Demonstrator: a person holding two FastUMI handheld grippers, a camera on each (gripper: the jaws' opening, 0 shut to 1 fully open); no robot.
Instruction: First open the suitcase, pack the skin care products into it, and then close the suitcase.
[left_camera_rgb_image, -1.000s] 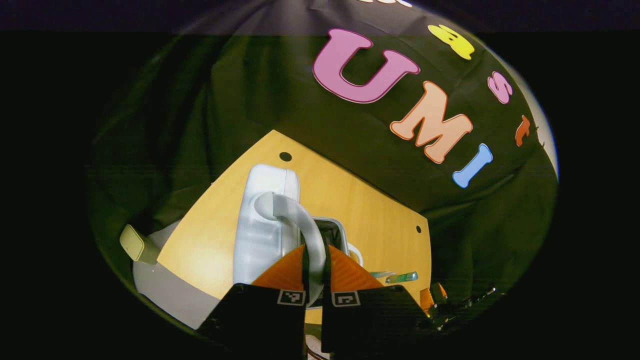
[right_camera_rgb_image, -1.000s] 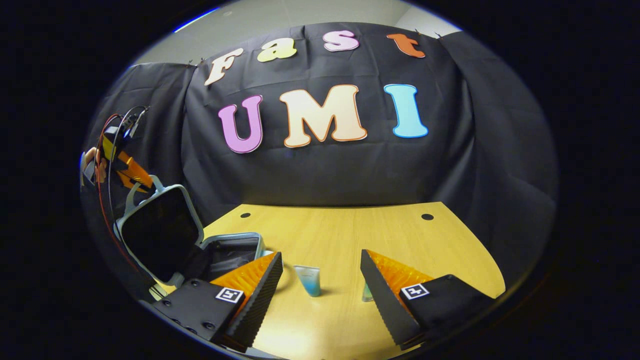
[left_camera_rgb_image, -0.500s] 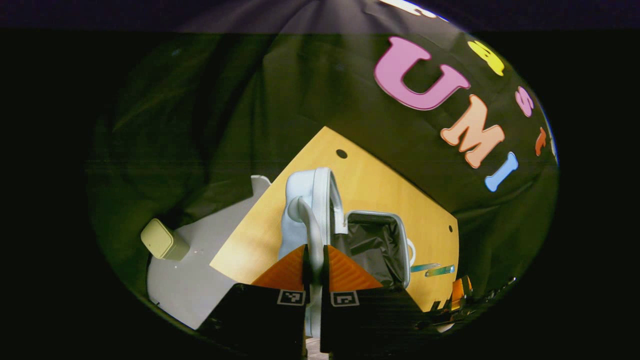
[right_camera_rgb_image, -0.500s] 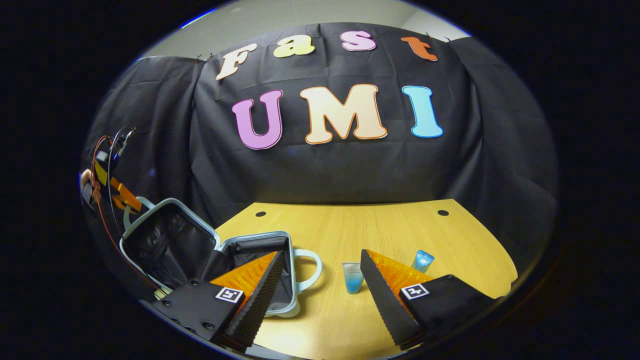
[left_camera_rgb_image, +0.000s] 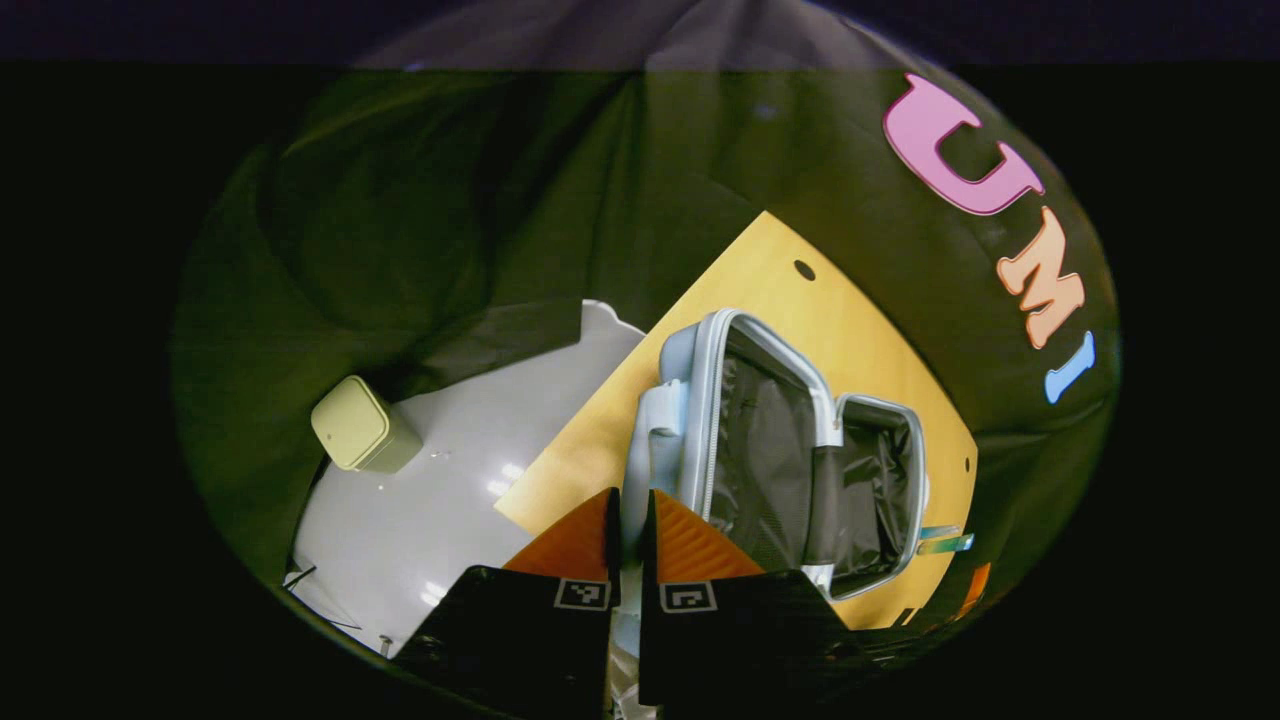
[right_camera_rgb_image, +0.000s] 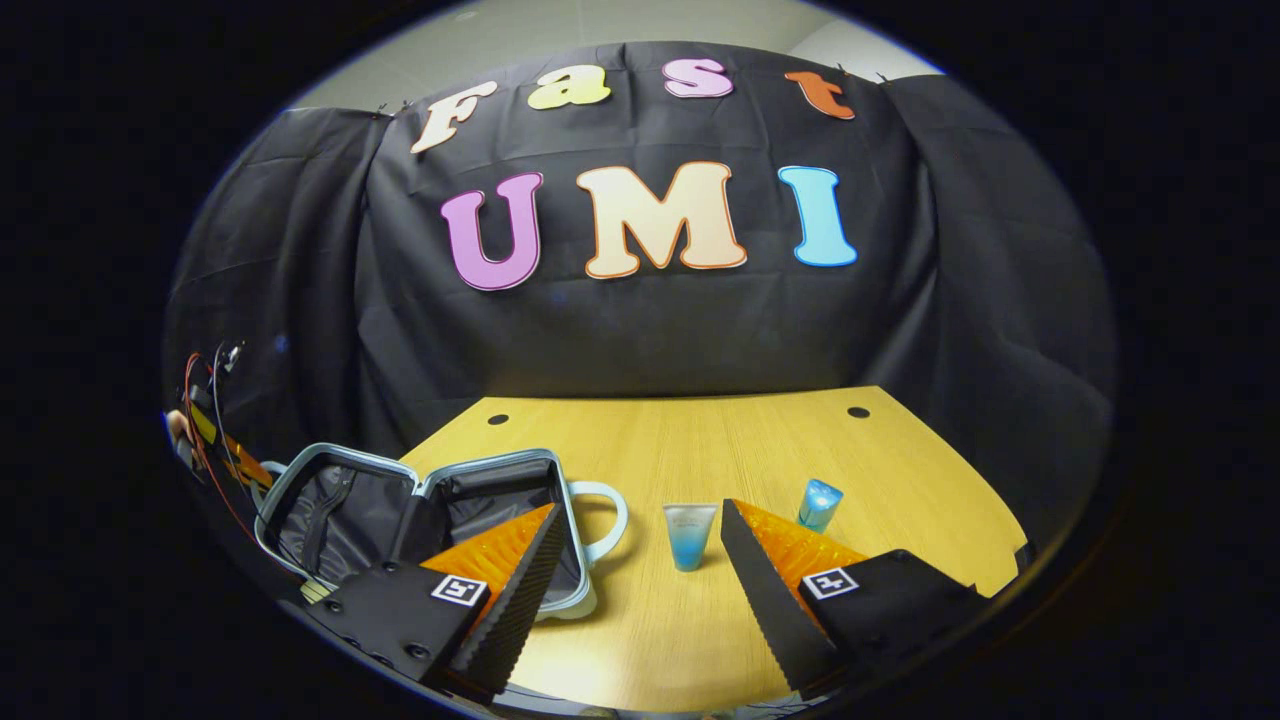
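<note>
**Suitcase open on desk, tubes beside it**

Black cloth hung behind a yellow wood desk (right_camera_rgb_image: 700, 450), w/ pale floor (left_camera_rgb_image: 440, 520) showing off the desk's edge in the left gripper view. A small pale-green box (left_camera_rgb_image: 360, 425) sat on that floor, well apart from the desk.

Suitcase (right_camera_rgb_image: 420, 500) lay open on the desk's left part in the right gripper view: two light-blue shells w/ dark lining, spread apart at the hinge. One shell lay flat on the wood; the other, the lid half, reached out past the desk edge, tilted. A looped handle (right_camera_rgb_image: 605, 515) stuck out from the flat shell toward the tubes.

Left tool (left_camera_rgb_image: 628, 525) had its fingers nearly together, only a thin gap btwn them, w/ a pale handle part of the lid half (left_camera_rgb_image: 650, 450) caught in that gap. Both fingers seemed to press on it. The same tool showed small at the far left of the right gripper view, by the lid's outer rim, w/ red & black wires trailing.

Right tool (right_camera_rgb_image: 640, 560) was spread wide, nothing btwn its fingers, hovering low over the desk's near edge.

Two skin care tubes stood on the wood, outside the suitcase. One clear-to-blue tube (right_camera_rgb_image: 690, 535) stood just right of the looped handle, framed btwn the right tool's fingers but farther off. A second blue tube (right_camera_rgb_image: 820, 503) stood further right, tilted a bit, just past the right finger. In the left gripper view both tubes (left_camera_rgb_image: 942, 540) showed beyond the flat shell, too small for detail.
</note>
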